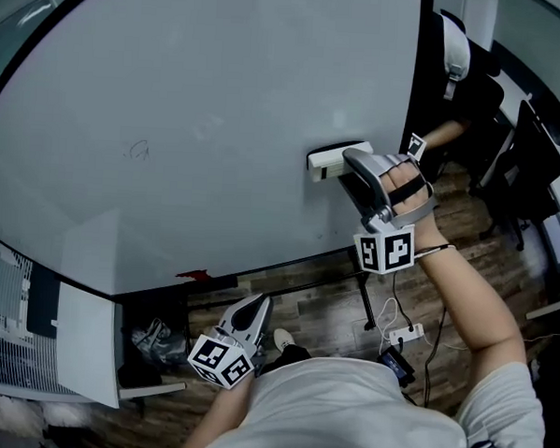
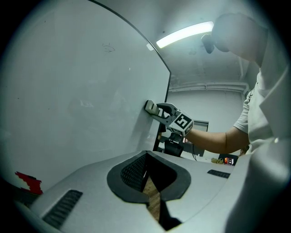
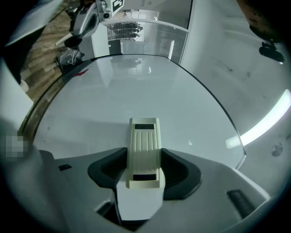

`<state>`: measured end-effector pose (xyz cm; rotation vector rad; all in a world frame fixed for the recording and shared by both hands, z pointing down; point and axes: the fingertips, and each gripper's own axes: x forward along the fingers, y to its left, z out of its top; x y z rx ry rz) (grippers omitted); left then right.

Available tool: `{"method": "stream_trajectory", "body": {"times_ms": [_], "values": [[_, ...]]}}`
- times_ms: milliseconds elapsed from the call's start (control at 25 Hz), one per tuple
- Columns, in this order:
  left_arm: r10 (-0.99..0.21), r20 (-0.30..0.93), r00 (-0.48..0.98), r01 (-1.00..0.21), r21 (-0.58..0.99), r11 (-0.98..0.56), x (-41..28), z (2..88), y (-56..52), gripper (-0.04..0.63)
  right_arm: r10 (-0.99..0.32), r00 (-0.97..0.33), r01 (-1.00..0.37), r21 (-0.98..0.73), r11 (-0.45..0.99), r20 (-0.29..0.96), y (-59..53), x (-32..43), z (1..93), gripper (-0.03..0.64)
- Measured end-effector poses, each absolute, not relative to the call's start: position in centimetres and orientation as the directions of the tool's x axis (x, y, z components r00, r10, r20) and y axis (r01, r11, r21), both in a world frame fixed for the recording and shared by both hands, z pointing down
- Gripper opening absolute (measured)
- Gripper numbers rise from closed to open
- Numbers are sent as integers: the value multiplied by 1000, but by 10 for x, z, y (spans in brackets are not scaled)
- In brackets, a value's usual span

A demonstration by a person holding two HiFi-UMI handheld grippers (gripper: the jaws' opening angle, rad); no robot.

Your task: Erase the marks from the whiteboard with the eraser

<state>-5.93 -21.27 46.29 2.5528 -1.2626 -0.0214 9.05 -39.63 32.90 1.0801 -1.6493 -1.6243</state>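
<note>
A large whiteboard [image 1: 202, 111] fills most of the head view, with a faint small mark [image 1: 137, 149] at its left-centre. My right gripper [image 1: 350, 166] is shut on a cream eraser [image 1: 330, 159], whose face lies against the board near its right edge. In the right gripper view the eraser [image 3: 144, 152] sticks out between the jaws onto the whiteboard [image 3: 136, 100]. My left gripper [image 1: 254, 309] hangs low near the person's body, away from the board, shut with nothing in it; its own view shows the jaws [image 2: 150, 182] closed and the eraser [image 2: 151, 107] far off.
A red scrap [image 1: 191, 275] lies at the board's lower edge. Below are wood flooring, a power strip [image 1: 403, 333] with cables and a board stand. Office chairs [image 1: 517, 161] stand at the right. A white cabinet [image 1: 86, 349] sits at the lower left.
</note>
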Motion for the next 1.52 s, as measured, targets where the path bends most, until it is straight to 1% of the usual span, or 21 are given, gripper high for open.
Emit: {"method": "stream_trajectory", "body": {"times_ms": [200,360,520,600,800,880,1000,1120,1360,1520], "values": [[-775,121,621,-772,265,-577,-58,464,-215,6,-857,-515,-78,996,49,2,-397,80,420,242],[-772,120,624,-770,260,-582,-57,462,-214,6,-859,-489,5,985,170,151,-396,78,500,242],[-776,114,621,-774,250,-582,-58,457,-216,6,-850,-462,37,963,266,253,-397,78,555,242],[-778,107,619,-775,243,-583,-57,452,-215,6,-850,-447,41,956,290,277,-397,80,565,242],[-785,103,611,-782,232,-579,-59,447,-210,6,-851,-448,20,955,297,274,-394,83,557,242],[-789,103,606,-785,232,-574,-60,447,-207,6,-848,-454,-23,948,319,274,-388,85,550,242],[-793,99,601,-790,226,-570,-61,443,-203,6,-834,-481,-150,911,383,271,-370,82,530,242],[-798,95,595,-795,222,-565,-63,440,-200,6,-817,-525,-263,867,424,241,-343,71,503,242],[-796,65,602,-788,210,-578,-57,430,-198,6,-789,-592,-407,782,472,168,-285,51,456,242],[-786,45,617,-776,200,-598,-48,425,-197,6,-771,-625,-536,651,539,124,-252,46,429,242]]}}
